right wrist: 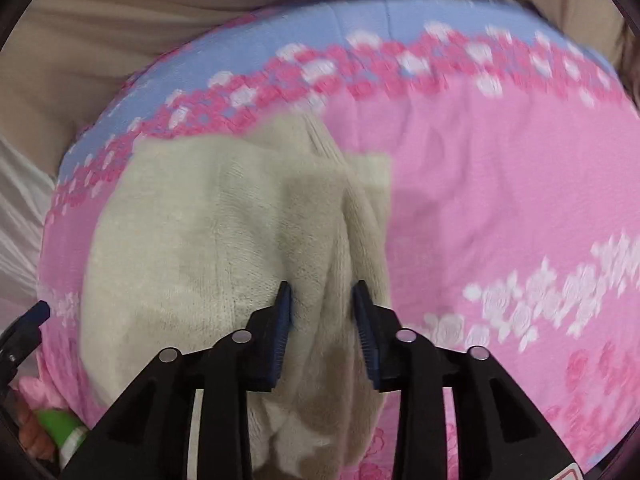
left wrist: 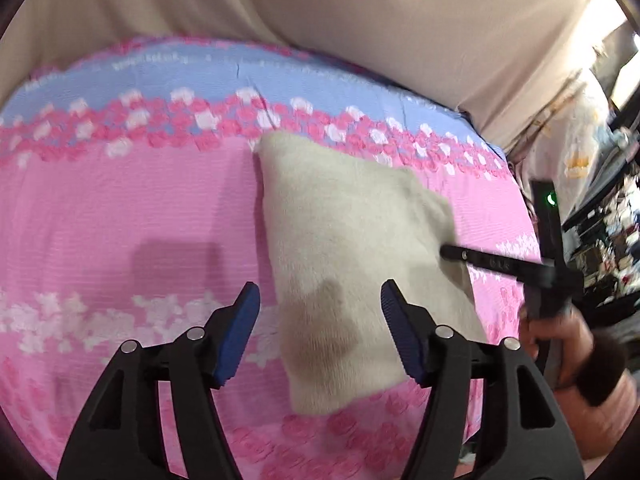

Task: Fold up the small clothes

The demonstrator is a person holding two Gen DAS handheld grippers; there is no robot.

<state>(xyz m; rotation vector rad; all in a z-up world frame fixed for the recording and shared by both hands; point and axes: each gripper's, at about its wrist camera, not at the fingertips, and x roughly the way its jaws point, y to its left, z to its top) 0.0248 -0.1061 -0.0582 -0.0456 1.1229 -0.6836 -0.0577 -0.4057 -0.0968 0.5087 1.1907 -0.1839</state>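
A small cream knitted garment (left wrist: 344,256) lies folded on a pink and blue flowered sheet (left wrist: 120,220). My left gripper (left wrist: 320,316) is open above the garment's near edge and holds nothing. My right gripper (right wrist: 322,304) has its jaws partly closed around a bunched fold of the same cream garment (right wrist: 192,240), with cloth between the pads. In the left wrist view the right gripper (left wrist: 452,252) reaches in from the right and touches the garment's right edge.
The flowered sheet (right wrist: 500,180) covers a rounded surface with beige fabric (left wrist: 360,8) behind it. A hand in a pink sleeve (left wrist: 568,344) holds the right gripper. Cluttered shelves (left wrist: 608,216) stand at the far right. A green object (right wrist: 60,428) lies at the lower left.
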